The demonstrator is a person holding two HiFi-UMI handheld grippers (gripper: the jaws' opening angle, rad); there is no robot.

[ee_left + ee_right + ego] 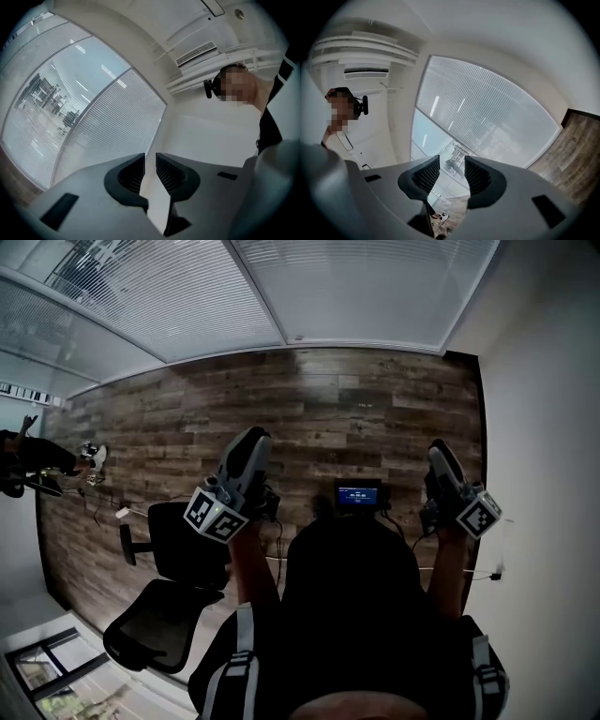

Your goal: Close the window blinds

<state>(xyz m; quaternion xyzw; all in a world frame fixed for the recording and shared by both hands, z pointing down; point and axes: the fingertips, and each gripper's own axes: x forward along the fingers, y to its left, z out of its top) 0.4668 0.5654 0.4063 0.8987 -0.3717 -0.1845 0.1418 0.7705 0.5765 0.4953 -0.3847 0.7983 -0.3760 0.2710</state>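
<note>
left gripper [150,161] and right gripper [452,169] are both raised, jaws apart, holding nothing. the window blinds [375,287] are ahead, well apart. likely best: step closer and find their control before gripping.

A black office chair [161,632] stands on the wood-plank floor [356,390], left of a small lit screen [358,494].

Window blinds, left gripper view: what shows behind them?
Through the open slats of the left-hand blind, another room with dark furniture shows. The right-hand blind has slats closed enough that nothing behind it can be seen.
</note>
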